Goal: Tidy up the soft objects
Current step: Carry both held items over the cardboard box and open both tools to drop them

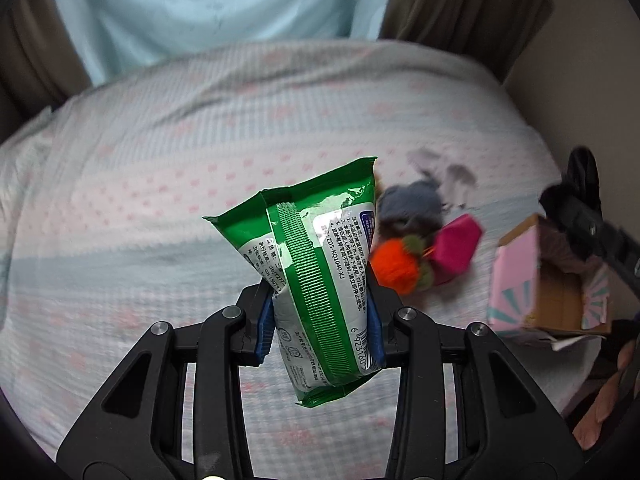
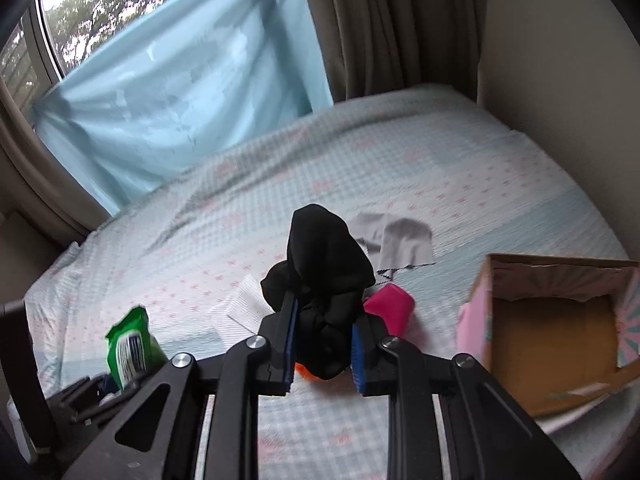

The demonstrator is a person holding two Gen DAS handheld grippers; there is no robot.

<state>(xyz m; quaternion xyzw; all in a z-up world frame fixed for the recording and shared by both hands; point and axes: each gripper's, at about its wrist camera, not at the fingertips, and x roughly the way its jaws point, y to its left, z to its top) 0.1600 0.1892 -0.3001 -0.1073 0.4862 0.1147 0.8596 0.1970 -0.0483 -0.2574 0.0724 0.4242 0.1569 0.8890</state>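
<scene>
My left gripper point(image 1: 320, 320) is shut on a green wet-wipe pack point(image 1: 316, 264) and holds it above the bed; the pack also shows at the left of the right wrist view point(image 2: 130, 344). My right gripper point(image 2: 322, 340) is shut on a bunched black sock point(image 2: 324, 280), held above the bed left of an open pink cardboard box point(image 2: 552, 336). In the left wrist view the box point(image 1: 516, 280) stands at the right, with the right gripper and the black sock point(image 1: 576, 196) over it. An orange plush toy point(image 1: 394, 266), a magenta pouch point(image 1: 456, 250) and a grey cloth ball point(image 1: 412, 202) lie on the bed.
The bed point(image 1: 160, 160) has a checked sheet with pink marks. A grey cloth point(image 2: 396, 240) and a white tissue point(image 2: 248, 304) lie on it. A blue curtain point(image 2: 180, 92) and brown drapes point(image 2: 400, 20) hang behind. A wall point(image 2: 560, 100) runs along the right.
</scene>
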